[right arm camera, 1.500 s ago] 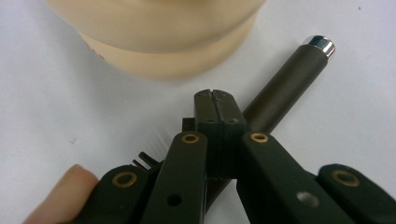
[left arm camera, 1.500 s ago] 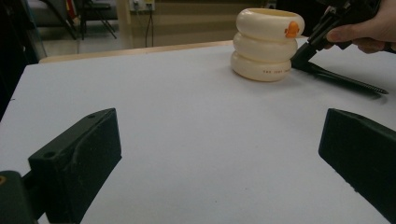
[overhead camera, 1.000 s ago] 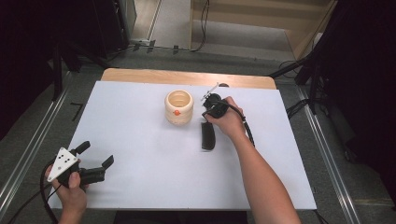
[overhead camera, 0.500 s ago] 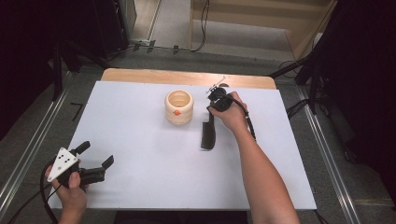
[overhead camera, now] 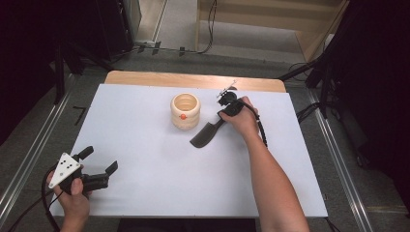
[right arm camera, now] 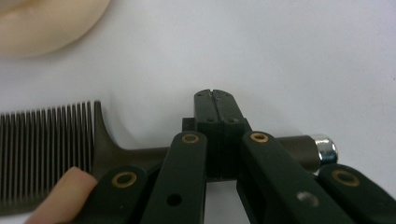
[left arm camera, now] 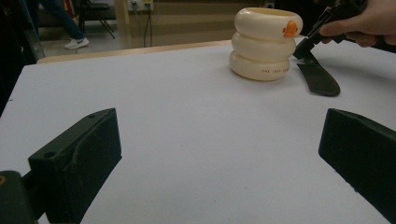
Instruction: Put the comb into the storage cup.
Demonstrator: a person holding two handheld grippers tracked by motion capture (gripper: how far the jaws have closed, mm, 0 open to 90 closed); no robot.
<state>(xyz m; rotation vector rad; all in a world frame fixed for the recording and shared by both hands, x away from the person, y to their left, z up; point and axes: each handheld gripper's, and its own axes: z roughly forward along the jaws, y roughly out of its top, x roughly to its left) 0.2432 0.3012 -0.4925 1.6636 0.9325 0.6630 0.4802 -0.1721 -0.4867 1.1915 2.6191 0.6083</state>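
My right gripper (right arm camera: 215, 105) had its jaws closed tight on the handle of the black comb (right arm camera: 60, 140), the two tips meeting just above the handle. The handle ran crosswise beneath them, its silver end cap sticking out on one side and the row of fine teeth spreading on the other. One of my fingertips (right arm camera: 60, 196) showed beside the linkage, close to the teeth.

From the high view, my right gripper (overhead camera: 226, 107) sat just right of the cream ringed cup (overhead camera: 184, 111), and the comb (overhead camera: 205, 135) slanted down and away from it towards my side, its toothed end low over the white counter (overhead camera: 145, 159). The cup stood upright near the counter's far edge, an orange spot on its side, close to the comb but apart from it.

My left gripper (overhead camera: 99, 166) rested at the near left corner of the counter, well apart from the rest, its jaws spread wide with nothing between them.
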